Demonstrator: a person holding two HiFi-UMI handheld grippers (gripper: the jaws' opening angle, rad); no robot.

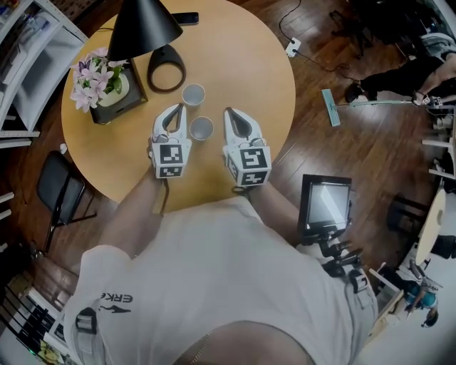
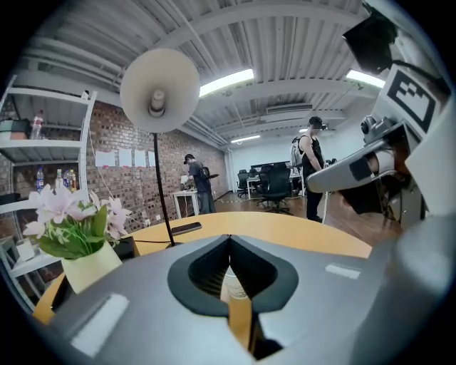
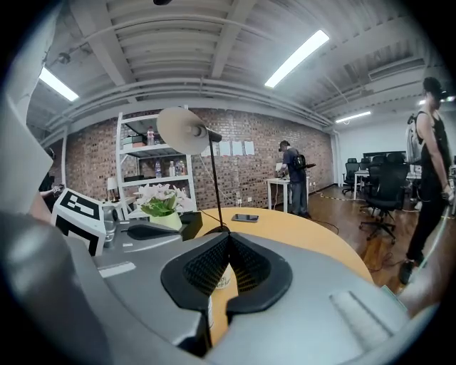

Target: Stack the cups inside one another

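With the left gripper [image 1: 177, 108] and right gripper [image 1: 229, 112] both closed tight on nothing, the near small pale-grey round cup [image 1: 201, 128] between them could be knocked over if approached unopened.

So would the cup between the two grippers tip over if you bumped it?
Probably. The near cup looks small, thin-walled and empty, so it is likely light and easy to knock or slide on the smooth table. It may be paper, so a hard squeeze could crush it.

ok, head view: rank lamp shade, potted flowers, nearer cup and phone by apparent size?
1. lamp shade, though it stands nearer the camera, which inflates it.
2. potted flowers.
3. nearer cup and phone look about alike; not ranking them.
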